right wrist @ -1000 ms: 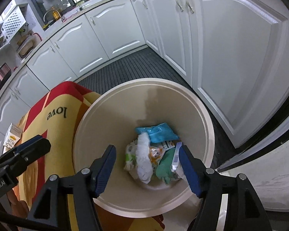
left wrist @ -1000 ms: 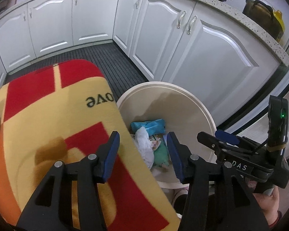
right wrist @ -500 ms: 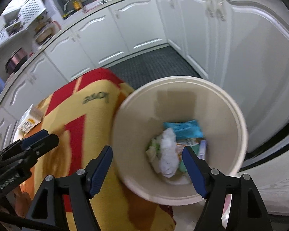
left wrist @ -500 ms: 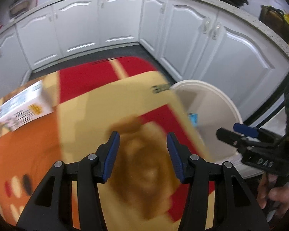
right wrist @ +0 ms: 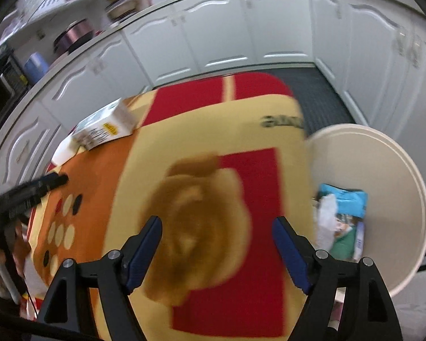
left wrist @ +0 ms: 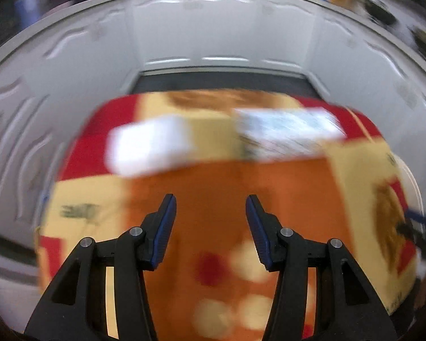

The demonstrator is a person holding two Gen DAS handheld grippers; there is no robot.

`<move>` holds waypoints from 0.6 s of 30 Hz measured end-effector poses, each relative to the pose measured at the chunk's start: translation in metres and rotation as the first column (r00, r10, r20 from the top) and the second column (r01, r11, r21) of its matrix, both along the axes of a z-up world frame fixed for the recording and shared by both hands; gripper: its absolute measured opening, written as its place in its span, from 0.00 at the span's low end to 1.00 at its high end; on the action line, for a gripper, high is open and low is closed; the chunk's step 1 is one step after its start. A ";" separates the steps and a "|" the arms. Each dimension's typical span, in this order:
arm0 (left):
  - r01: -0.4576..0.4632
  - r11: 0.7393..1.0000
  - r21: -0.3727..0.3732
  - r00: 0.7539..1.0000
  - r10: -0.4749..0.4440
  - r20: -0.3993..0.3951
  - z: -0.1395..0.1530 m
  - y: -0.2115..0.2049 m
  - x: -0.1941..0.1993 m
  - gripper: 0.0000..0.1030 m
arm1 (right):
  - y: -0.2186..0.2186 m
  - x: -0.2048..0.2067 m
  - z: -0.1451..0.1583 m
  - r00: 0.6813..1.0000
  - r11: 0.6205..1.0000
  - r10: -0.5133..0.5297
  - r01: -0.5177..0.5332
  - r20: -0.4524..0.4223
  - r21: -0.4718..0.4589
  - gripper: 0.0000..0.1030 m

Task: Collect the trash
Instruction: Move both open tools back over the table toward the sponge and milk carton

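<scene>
The left gripper (left wrist: pixel 210 227) hangs over a table covered with a bright cloth (left wrist: pixel 218 187) in red, yellow and orange. Its blue pads (left wrist: pixel 163 227) stand apart and nothing is between them, so it is open and holds nothing. The left wrist picture is very blurry. Two boxes lie near the far edge of the cloth: a plain white box (left wrist: pixel 147 147) toward the far left corner, and a printed box (left wrist: pixel 286 130) to its right. In the right wrist picture the printed box (right wrist: pixel 105 125) is sharper; it is white with a yellow label and sits at the far left part of the cloth (right wrist: pixel 213 130), and a bit of the white box (right wrist: pixel 64 150) peeks out beside it. The right gripper (right wrist: pixel 217 253) is over the brown bear picture (right wrist: pixel 196 227) on the cloth. Its jaws have just been opening wider, and nothing is between them, so it is empty. Just past the right edge of the table stands a round cream trash bin (right wrist: pixel 394 187). Inside it lies trash: a blue wrapper (right wrist: pixel 345 199), a crumpled white tissue (right wrist: pixel 326 216) and something green (right wrist: pixel 342 248). At the left side of the right wrist picture, the black tip of the left gripper (right wrist: pixel 47 183) reaches over the orange part of the cloth. White kitchen cupboards (right wrist: pixel 230 37) curve around behind the table, with a dark ribbed floor mat (right wrist: pixel 318 99) in front of them.
</scene>
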State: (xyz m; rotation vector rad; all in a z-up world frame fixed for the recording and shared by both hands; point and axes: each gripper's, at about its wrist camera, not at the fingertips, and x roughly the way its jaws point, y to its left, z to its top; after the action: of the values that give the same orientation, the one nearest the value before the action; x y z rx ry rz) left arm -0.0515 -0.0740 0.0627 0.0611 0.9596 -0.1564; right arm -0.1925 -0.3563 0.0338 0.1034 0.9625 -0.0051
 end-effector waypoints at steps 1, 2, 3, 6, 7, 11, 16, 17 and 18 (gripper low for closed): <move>-0.047 0.999 -0.007 0.999 0.047 0.010 0.004 0.019 0.011 0.48 | 0.005 0.003 0.000 1.000 1.000 0.013 -0.013 -0.002 0.001 0.75; -0.085 0.996 -0.008 0.996 0.085 0.017 0.007 0.031 0.021 0.48 | 0.012 0.006 -0.001 1.000 1.000 0.027 -0.027 -0.004 0.002 0.75; -0.125 0.992 -0.006 0.992 0.125 0.021 0.009 0.043 0.033 0.48 | 0.020 0.011 -0.002 0.999 0.999 0.045 -0.045 -0.008 0.002 0.75; -0.213 0.977 0.013 0.977 0.213 0.008 0.005 0.074 0.074 0.48 | 0.038 0.026 -0.004 0.996 0.996 0.087 -0.087 -0.023 -0.016 0.75; -0.239 0.971 0.029 0.971 0.239 -0.002 0.001 0.082 0.090 0.48 | 0.045 0.031 -0.004 0.995 0.995 0.100 -0.100 -0.028 -0.025 0.75; -0.299 0.953 0.055 0.952 0.301 -0.054 -0.021 0.104 0.135 0.48 | 0.060 0.049 -0.003 0.991 0.991 0.127 -0.128 -0.036 -0.031 0.75; -0.231 0.973 -0.009 0.960 0.226 -0.166 -0.048 0.104 0.135 0.48 | 0.070 0.070 0.001 0.992 0.992 0.127 -0.128 -0.026 -0.025 0.76; -0.219 0.976 0.007 0.964 0.217 -0.153 -0.049 0.101 0.129 0.48 | 0.071 0.074 0.002 0.992 0.992 0.127 -0.128 -0.026 -0.022 0.76; -0.215 0.977 0.018 0.969 0.215 -0.120 -0.046 0.099 0.122 0.48 | 0.072 0.079 0.002 0.991 0.991 0.129 -0.129 -0.028 -0.017 0.77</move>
State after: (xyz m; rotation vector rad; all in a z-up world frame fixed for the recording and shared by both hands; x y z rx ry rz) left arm 0.0703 0.0250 0.0167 -0.0492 1.0814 0.0426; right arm -0.1137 -0.2841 0.0353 0.0236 0.9945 0.1039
